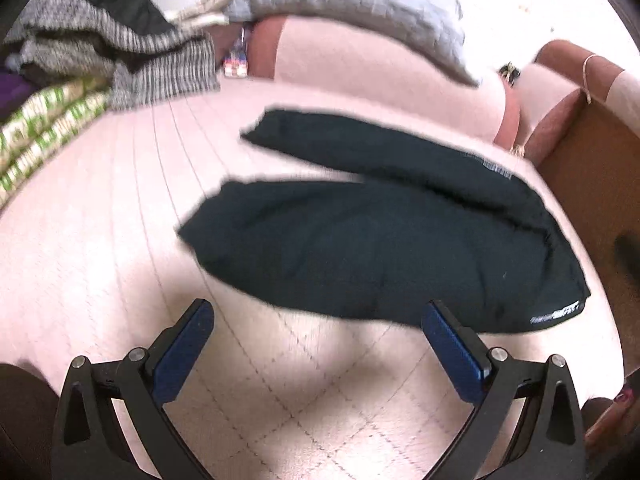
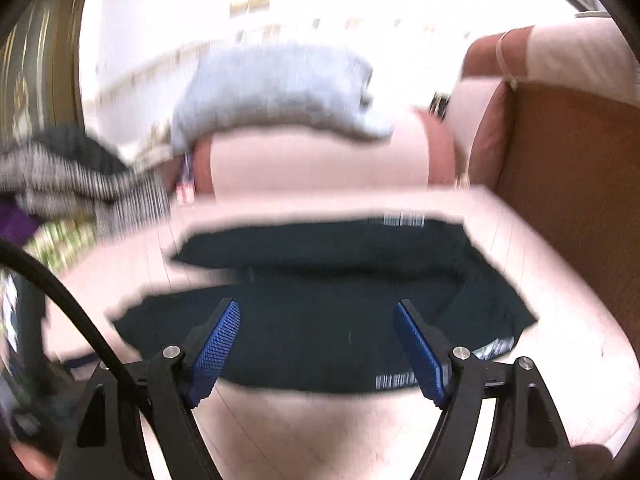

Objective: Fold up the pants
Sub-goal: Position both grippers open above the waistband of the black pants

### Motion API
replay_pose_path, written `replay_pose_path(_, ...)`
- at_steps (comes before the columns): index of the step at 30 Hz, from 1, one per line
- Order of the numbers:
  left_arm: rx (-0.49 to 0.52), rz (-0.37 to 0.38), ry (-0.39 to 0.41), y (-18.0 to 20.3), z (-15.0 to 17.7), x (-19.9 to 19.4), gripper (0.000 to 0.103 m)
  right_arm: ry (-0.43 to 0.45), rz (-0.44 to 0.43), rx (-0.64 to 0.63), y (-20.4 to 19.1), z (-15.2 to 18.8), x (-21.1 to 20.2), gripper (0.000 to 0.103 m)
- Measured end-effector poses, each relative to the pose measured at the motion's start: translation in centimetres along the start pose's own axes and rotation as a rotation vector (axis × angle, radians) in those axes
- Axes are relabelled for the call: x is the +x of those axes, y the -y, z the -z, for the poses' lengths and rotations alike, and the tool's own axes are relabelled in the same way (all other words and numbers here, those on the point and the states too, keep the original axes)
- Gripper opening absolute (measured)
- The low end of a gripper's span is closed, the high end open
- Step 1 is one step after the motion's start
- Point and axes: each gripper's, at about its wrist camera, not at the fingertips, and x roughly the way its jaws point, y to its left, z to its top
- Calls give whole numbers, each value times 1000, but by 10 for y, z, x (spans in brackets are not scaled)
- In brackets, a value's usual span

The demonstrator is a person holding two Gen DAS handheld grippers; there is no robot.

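Note:
Dark green-black pants (image 1: 380,236) lie flat on a pink quilted sofa seat (image 1: 120,240), both legs pointing left and the waistband at the right. My left gripper (image 1: 320,312) is open and empty, just in front of the near leg's lower edge, above the seat. In the right wrist view the pants (image 2: 320,320) lie across the middle. My right gripper (image 2: 316,312) is open and empty, hovering over the near leg. Both views are motion-blurred.
A pile of grey striped and green patterned clothes (image 1: 100,60) sits at the back left. A light grey cushion (image 1: 352,4) rests on the sofa back. A brown sofa arm (image 2: 560,184) borders the right side. A black cable (image 2: 72,300) crosses the right wrist view.

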Motion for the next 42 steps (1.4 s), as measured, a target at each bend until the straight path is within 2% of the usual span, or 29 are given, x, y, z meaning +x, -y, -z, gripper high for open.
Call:
replay_pose_path(3,15,3,42,7,-8,-16,103,107,-75,143,16,-35,-36,83)
replay_pose_path(7,23,51,95,10,-15,-41,103,257,-215,349,35,-82,-79,82)
replay_pose_path(10,4,103,129,16,-30,-56,103,371,-271,414,46,-110,-110,81)
replay_pose_path(12,-6,133,130,25,-43,-58,103,391,-311,429,49,-124,-123,80)
replay_pose_path(16,19,165,92,55,-73,-46,103,361,-447,473,42,-136,-130,80)
replay_pose_path(19,46,131,96,73,-89,-36,103,327,-490,439,27,-129,-130,81)
replay_pose_path(23,164,93,-8,108,-83,-17,103,333,-487,364,4,-118,-125,81)
replay_pose_path(30,255,187,-134,152,-28,-4,103,278,-510,393,-14,-105,-107,81)
replay_pose_path(35,284,235,-148,154,-11,-4,103,205,-494,436,-12,-99,-88,81)
replay_pose_path(38,267,225,-153,139,-8,-2,103,191,-403,366,-3,-103,-85,82)
replay_pose_path(40,230,223,-153,119,-8,1,103,188,-321,319,6,-101,-82,88)
replay_pose_path(42,203,185,-130,98,-11,3,103,147,-225,276,18,-94,-71,90)
